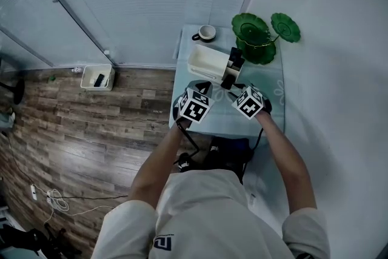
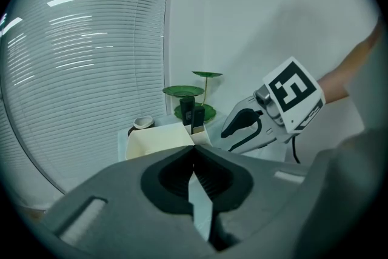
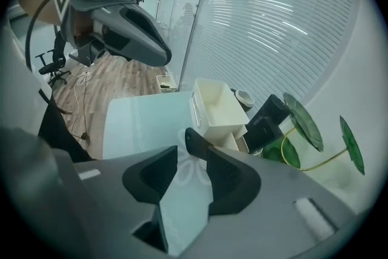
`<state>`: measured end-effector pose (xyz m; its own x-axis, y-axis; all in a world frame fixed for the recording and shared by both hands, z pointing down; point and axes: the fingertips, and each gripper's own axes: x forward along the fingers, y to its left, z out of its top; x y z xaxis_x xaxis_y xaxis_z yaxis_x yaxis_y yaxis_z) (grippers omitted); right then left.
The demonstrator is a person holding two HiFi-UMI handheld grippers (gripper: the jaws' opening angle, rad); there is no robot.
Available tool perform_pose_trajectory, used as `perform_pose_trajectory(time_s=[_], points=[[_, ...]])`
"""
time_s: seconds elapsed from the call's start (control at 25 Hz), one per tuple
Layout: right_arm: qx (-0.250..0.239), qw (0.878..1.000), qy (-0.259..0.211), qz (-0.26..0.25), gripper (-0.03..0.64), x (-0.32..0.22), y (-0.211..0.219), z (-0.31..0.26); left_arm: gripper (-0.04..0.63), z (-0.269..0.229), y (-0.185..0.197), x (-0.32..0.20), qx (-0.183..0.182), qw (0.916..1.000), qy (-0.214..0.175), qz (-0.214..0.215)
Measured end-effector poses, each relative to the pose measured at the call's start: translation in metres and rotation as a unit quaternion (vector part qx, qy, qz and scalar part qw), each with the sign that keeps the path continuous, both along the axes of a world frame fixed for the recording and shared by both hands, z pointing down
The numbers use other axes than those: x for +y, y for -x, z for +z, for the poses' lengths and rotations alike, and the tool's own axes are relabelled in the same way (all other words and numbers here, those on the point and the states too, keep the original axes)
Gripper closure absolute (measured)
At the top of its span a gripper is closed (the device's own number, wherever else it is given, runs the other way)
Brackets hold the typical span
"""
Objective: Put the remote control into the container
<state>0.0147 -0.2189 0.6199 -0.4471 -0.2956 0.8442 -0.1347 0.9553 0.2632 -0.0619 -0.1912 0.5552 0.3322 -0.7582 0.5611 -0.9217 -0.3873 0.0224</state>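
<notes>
Remotes (image 1: pixel 234 62) inside white container (image 1: pixel 200 68)

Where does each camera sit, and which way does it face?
Head view: on the person's head, looking steeply down at the table; both forearms, left gripper, right gripper show.
Left gripper view: rides the left gripper, faces the container and remotes past shut jaws; right gripper shows.
Right gripper view: rides the right gripper, faces the container past open, empty jaws; left gripper shows.
Shared: container and remotes, in all three.
</notes>
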Motion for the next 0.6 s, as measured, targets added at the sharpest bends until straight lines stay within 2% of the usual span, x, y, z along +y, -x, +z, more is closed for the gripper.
perform_pose_trajectory(time_s=[0.08, 0.32, 0.48, 0.6], points=[[-0.011, 1.0, -0.009, 0.014, 0.472, 0.004, -0.002, -0.009, 0.591, -0.004, 0.0, 0.004, 0.0, 1.0, -0.006, 0.005], [-0.038, 0.997, -0.043, 0.055, 0.579, 0.019, -0.007, -0.033, 0.591, -0.016, 0.002, 0.016, -0.009, 0.9994, -0.024, 0.022], [-0.042, 0.996, -0.054, 0.054, 0.618, 0.042, -0.004, -0.038, 0.591, -0.026, 0.007, 0.027, -0.014, 0.999, -0.035, 0.024], [-0.058, 0.994, -0.053, 0.07, 0.619, 0.054, -0.001, -0.043, 0.591, -0.028, 0.007, 0.036, -0.018, 0.9986, -0.039, 0.029]])
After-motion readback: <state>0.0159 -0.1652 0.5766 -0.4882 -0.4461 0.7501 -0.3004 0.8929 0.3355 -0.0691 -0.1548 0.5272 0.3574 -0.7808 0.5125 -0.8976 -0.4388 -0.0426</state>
